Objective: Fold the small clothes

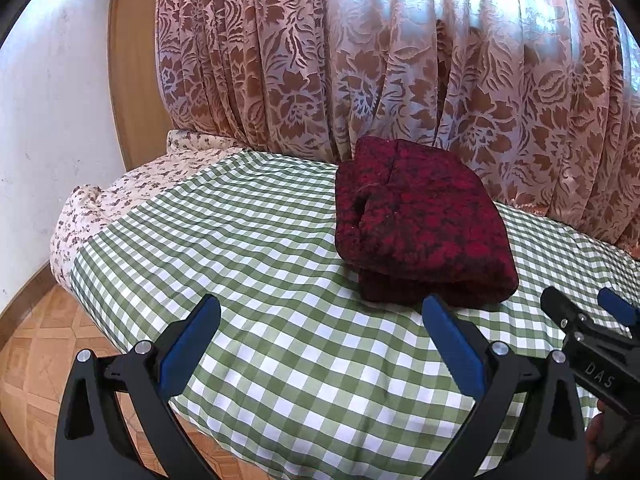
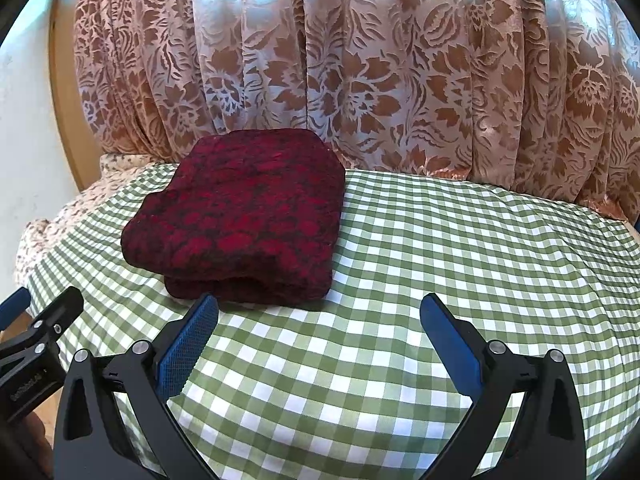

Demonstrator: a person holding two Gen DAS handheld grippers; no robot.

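Left wrist view: the left gripper [image 1: 320, 314] stands with its blue-padded fingers [image 1: 188, 344] spread wide and nothing between them, poised over the green-and-white checked bedsheet [image 1: 248, 248]. The folded red-and-black patterned garment [image 1: 420, 224] lies on the sheet at about 1 o'clock from the gripper, near it but apart from both pads; its thick fold edge faces the camera and a rolled tuck shows on its left side. A floral-print bed cover [image 1: 120, 196] shows under the sheet at 10 o'clock. A brown-and-cream floral curtain [image 1: 360, 60] hangs behind the bed. The right gripper [image 1: 588, 312] enters at 3 o'clock; its fingers are spread, empty. Wood-pattern floor [image 1: 36, 344] shows at 8 o'clock, beside a white wall [image 1: 48, 120].

Right wrist view: the right gripper [image 2: 319, 314] is likewise wide open and empty above the checked bedsheet [image 2: 460, 248]. The folded garment [image 2: 244, 216] sits at 11 o'clock; the left finger's tip lies just below its near fold edge in this view, and contact cannot be judged. The left gripper [image 2: 40, 312] shows at 9 o'clock. The curtain [image 2: 360, 72] fills the background.
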